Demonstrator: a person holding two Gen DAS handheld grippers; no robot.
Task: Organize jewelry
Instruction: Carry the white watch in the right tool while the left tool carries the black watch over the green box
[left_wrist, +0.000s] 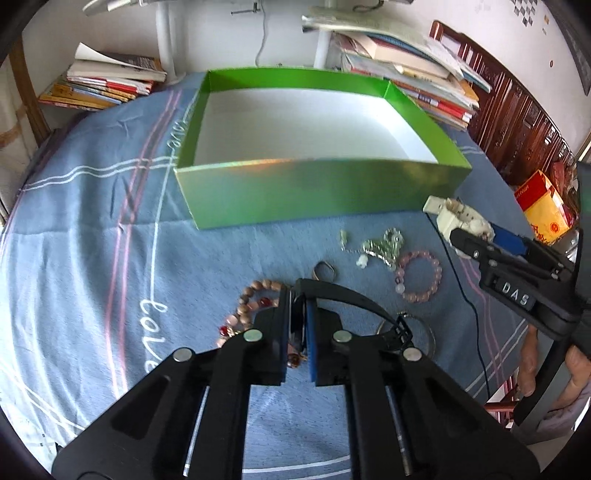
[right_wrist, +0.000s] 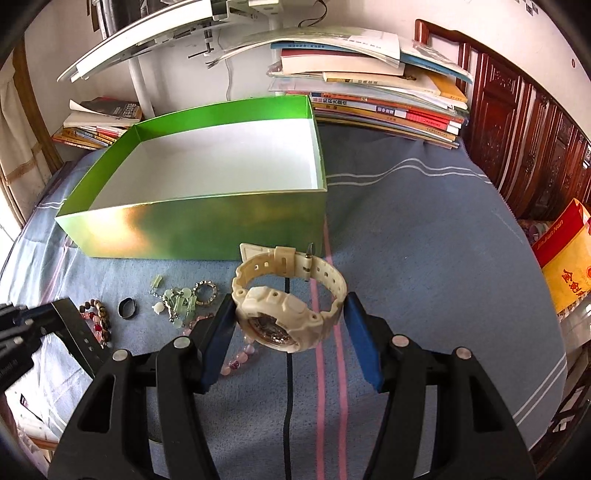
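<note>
Right tongs (right_wrist: 290, 328) grasp a cream wristwatch (right_wrist: 284, 314) before the green box (right_wrist: 192, 229); left tongs (left_wrist: 297, 321) clench a black watch (left_wrist: 354, 299).

One green box (right_wrist: 192, 229) stands on the blue cloth (right_wrist: 424, 258). There are two watches: a cream watch (right_wrist: 288, 299) and a black watch (left_wrist: 347, 299). Beaded bracelets number at least three: one pink bracelet (left_wrist: 421, 275), one brown bead bracelet (left_wrist: 255, 291) and one with red beads (left_wrist: 236, 325). One dark ring (right_wrist: 127, 307) and one pale green charm cluster (right_wrist: 177, 302) lie near the box. Two book stacks sit far back, one left (left_wrist: 107, 79) and one right (right_wrist: 376, 96).
</note>
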